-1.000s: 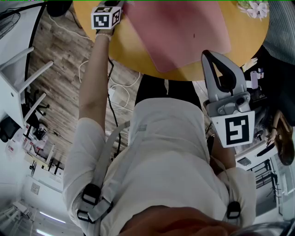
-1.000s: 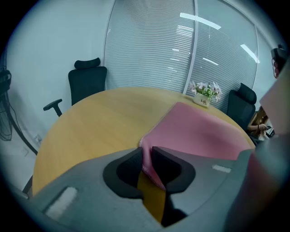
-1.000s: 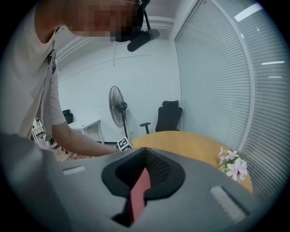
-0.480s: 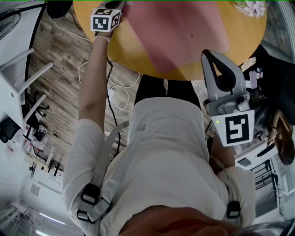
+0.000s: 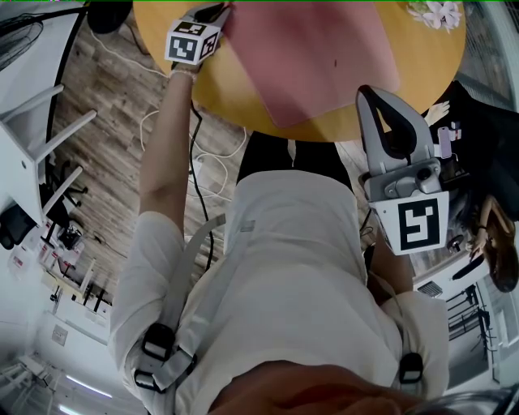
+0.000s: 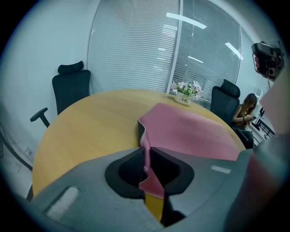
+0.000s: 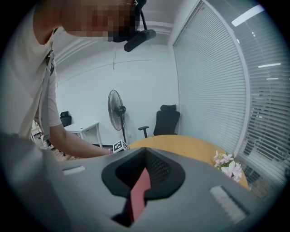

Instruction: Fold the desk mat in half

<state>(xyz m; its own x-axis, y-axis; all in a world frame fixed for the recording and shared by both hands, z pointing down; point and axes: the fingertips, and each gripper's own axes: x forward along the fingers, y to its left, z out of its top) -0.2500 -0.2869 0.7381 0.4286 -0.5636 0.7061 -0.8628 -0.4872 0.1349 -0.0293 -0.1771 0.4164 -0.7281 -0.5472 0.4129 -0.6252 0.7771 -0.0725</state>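
Observation:
The pink desk mat [image 5: 324,57] lies on the round yellow table [image 5: 235,93]. My left gripper [image 5: 220,13] is at the mat's far left corner, shut on it. In the left gripper view that corner of the mat [image 6: 190,131] curls up off the table [image 6: 90,122] and runs between the pads of the left gripper [image 6: 147,161]. My right gripper [image 5: 370,94] is over the mat's near right corner. In the right gripper view a thin strip of the mat [image 7: 138,195] is pinched in the shut right gripper [image 7: 142,174].
A small pot of pink flowers [image 5: 438,12] stands on the table's far right, also seen as flowers [image 6: 185,90] beyond the mat. Black office chairs [image 6: 70,88] ring the table. A fan [image 7: 117,111] and cables [image 5: 211,162] on the wood floor are at the left.
My left gripper has shifted a little to the right and nearer with the mat's corner. The right gripper has hardly moved.

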